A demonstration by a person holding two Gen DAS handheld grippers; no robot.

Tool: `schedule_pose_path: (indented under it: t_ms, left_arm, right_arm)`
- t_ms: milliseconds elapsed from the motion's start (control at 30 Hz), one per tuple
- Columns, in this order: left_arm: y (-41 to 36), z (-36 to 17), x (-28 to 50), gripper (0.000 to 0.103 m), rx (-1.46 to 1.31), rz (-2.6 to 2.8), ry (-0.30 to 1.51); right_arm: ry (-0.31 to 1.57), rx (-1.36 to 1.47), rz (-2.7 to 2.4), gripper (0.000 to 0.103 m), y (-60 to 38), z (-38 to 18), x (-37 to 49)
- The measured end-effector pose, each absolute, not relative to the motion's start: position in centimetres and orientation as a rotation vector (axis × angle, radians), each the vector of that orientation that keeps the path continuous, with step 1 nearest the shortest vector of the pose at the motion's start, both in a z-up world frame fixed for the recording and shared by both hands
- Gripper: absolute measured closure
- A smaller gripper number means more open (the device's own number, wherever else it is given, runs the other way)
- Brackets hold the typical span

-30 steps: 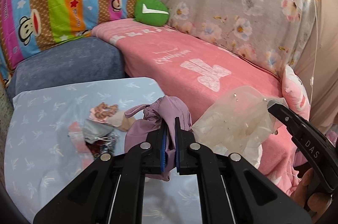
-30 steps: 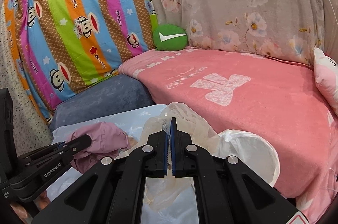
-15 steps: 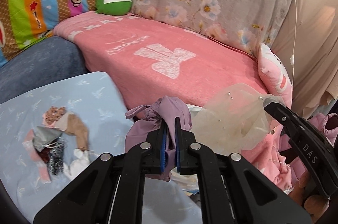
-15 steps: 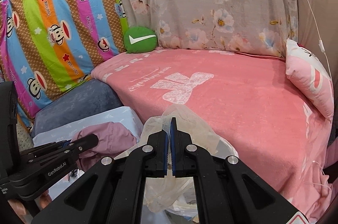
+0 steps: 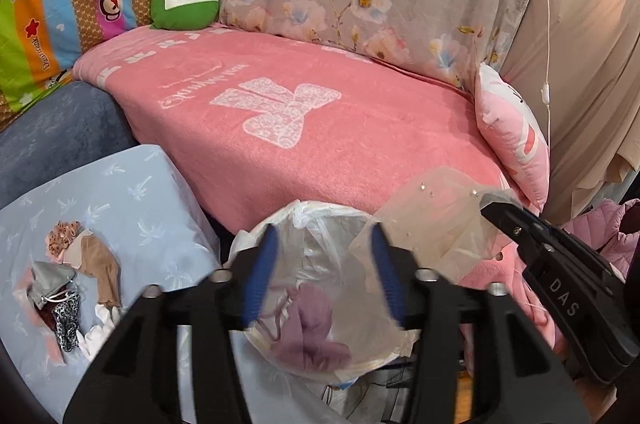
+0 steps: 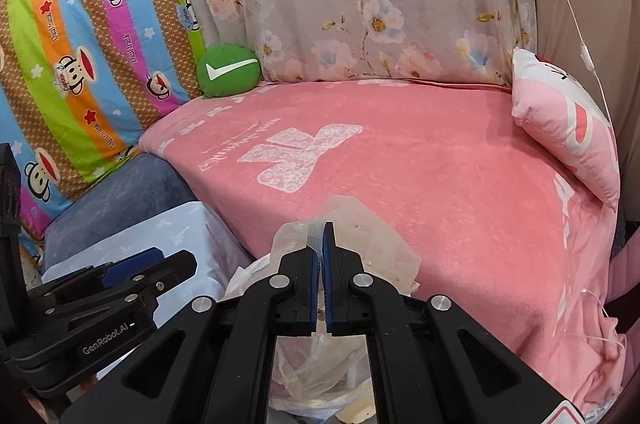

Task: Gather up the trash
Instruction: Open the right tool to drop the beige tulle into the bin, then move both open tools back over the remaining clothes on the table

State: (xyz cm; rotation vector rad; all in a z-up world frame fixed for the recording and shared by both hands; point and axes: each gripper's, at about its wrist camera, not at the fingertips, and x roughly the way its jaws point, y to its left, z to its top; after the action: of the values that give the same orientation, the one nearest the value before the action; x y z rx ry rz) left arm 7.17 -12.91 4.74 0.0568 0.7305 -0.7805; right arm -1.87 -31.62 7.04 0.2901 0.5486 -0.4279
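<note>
Risk sits mostly with the right gripper: its jaws are pinched tight on a flimsy sheer plastic piece that hangs beside the rim of the bin bag, partly outside it. Let go from there, the light film would probably drift onto the pink bed cover or catch on the rim instead of falling in. The left gripper is spread wide and holds nothing, poised directly over the bag mouth, so it may also snag the thin liner if it drops lower.

Only the left wrist view looks down into the bag, where a crumpled purple cloth lies inside, and only it shows more scraps heaped on the pale blue table, well apart from the bag. The right wrist view hides the bag's contents behind its own fingers, but it alone shows the closed grip on the film up close.
</note>
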Motion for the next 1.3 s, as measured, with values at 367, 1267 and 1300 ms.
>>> schedule_pose_path:
  t_ms: [367,1267,1300]
  left_arm:
    - [-11.9,4.3,7.8,0.04,0.077,-0.707,0.714]
    - [-4.2,2.4,9.3,0.04,-0.002,-0.553,0.75]
    - [-3.8,2.3,9.4,0.04,-0.006,-0.544,0.751]
  right_arm:
    - [0.554,0.281,-0.405,0.075,-30.6,6.2,-0.6]
    - [0.579,0.258,-0.294,0.057,-23.7,5.3,0.0]
    - [0.581,0.257,-0.289,0.057,-23.4,5.2,0.1]
